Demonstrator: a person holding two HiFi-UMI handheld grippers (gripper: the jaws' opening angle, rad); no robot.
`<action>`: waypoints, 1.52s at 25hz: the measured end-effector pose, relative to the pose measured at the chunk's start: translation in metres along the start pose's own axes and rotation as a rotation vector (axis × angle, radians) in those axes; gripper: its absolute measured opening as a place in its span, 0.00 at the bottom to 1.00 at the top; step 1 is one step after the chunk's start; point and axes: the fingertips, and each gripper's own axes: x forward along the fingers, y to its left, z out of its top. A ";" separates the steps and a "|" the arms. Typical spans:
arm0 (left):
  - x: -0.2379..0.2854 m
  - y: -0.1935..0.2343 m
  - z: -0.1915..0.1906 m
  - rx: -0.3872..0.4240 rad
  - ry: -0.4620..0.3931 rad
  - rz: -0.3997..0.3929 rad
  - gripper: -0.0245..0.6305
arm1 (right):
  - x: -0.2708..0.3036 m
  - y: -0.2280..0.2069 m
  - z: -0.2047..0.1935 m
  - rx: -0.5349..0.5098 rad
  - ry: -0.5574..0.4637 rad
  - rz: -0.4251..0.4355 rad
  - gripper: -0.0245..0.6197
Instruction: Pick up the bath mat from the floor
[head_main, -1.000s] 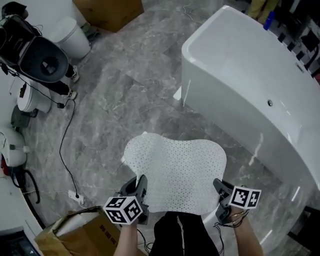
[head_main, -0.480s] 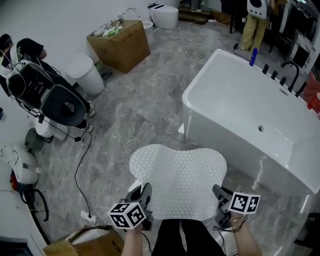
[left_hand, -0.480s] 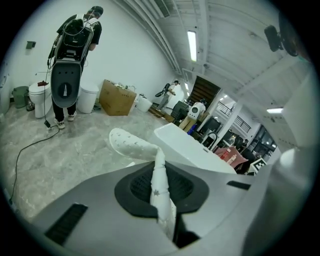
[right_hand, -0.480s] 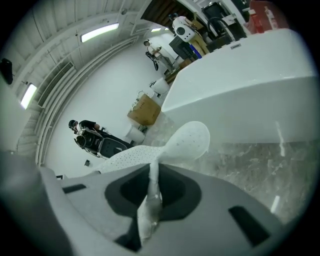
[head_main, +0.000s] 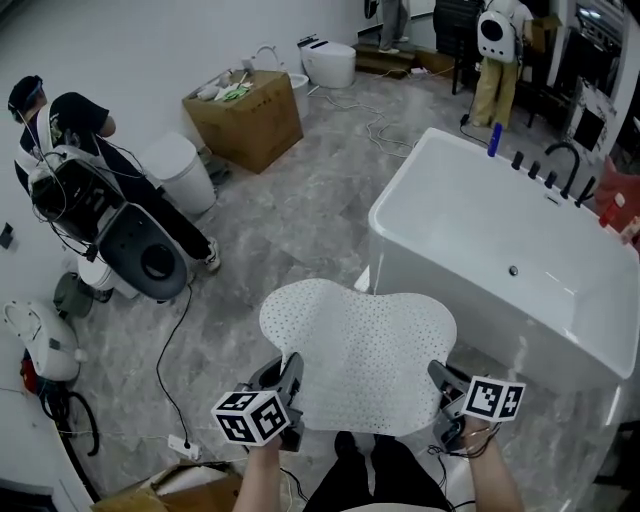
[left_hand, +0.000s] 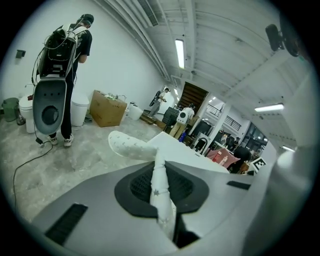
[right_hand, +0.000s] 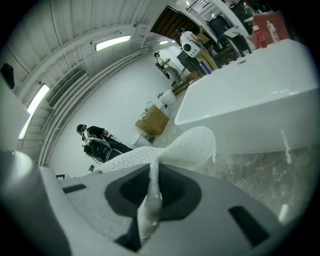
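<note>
- Your left tongs (head_main: 291, 368) are clamped on the near left corner of the bath mat (head_main: 355, 350); the left gripper view shows the mat's edge pinched as a thin white fold between the two jaws.
- Your right tongs (head_main: 438, 373) are clamped the same way on the near right corner, with a fold of the mat running down between the jaws in the right gripper view.
- The bath mat is white and dotted with small holes. It hangs off the floor (head_main: 290, 230), spread out almost flat between your two tongs, its lobed far edge pointing away from you.
- The white bathtub (head_main: 520, 250) stands on the right, and the mat's far right lobe lies just beside its near left corner in the head view.
- A cardboard box (head_main: 245, 115) sits on the floor at the far left, well apart from the mat.
- A person (head_main: 60, 120) carrying dark gear stands at the left, facing the wall.
- A black cable (head_main: 170, 350) trails over the floor at the near left.
</note>
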 end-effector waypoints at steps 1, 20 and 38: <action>-0.004 0.000 0.004 0.004 -0.004 -0.007 0.07 | -0.002 0.006 0.000 -0.008 -0.011 0.001 0.09; -0.032 -0.020 0.050 0.023 -0.084 -0.103 0.08 | -0.030 0.070 0.028 -0.086 -0.146 0.034 0.09; -0.030 -0.036 0.072 0.006 -0.120 -0.163 0.08 | -0.038 0.083 0.042 -0.137 -0.175 0.042 0.09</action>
